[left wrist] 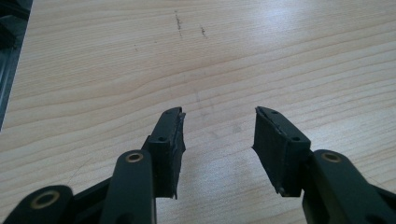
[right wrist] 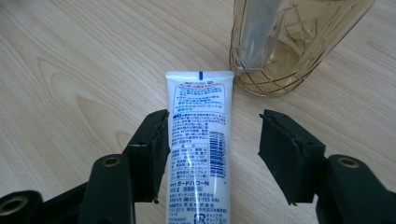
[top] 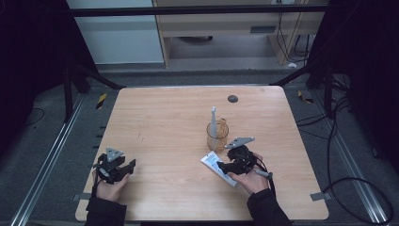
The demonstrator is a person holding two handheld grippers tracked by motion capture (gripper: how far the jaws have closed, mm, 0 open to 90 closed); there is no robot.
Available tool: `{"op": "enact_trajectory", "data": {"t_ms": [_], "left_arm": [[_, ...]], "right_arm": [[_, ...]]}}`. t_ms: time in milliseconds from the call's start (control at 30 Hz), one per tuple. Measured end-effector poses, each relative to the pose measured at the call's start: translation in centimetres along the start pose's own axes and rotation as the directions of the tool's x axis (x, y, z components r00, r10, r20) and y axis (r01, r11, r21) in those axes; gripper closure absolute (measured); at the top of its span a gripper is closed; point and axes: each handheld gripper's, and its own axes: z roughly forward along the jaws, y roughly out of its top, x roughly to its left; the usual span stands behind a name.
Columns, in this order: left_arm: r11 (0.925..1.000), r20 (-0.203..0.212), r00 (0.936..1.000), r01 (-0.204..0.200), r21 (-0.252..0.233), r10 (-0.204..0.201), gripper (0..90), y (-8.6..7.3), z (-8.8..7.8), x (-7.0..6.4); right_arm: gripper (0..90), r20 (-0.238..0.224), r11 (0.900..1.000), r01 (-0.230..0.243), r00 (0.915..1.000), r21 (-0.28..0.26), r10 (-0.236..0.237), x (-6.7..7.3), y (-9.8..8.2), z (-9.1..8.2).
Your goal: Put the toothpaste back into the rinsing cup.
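A white tube with blue print lies flat on the wooden table, its crimped end toward an amber glass cup. My right gripper is open and straddles the tube, whose side lies against the left jaw while a gap stays at the right jaw. From above, the tube lies just below the cup, which holds an upright grey toothbrush. My right gripper sits over the tube. My left gripper is open over bare wood, and it rests at the table's front left.
A small dark round disc sits near the far edge of the table. Dark floor, metal rails and cables surround the table. A wooden cabinet stands beyond the far edge.
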Motion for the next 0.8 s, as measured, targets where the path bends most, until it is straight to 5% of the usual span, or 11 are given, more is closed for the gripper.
{"op": "enact_trajectory", "data": {"t_ms": [800], "left_arm": [[1.0000, 0.000, 1.0000, -0.002, 0.001, 0.002, 51.4, 0.0, 0.0, 0.1]], "right_arm": [[36.5, 0.002, 0.990, 0.025, 0.9997, 0.136, -0.025, 0.9, 0.2, 3.3]]}}
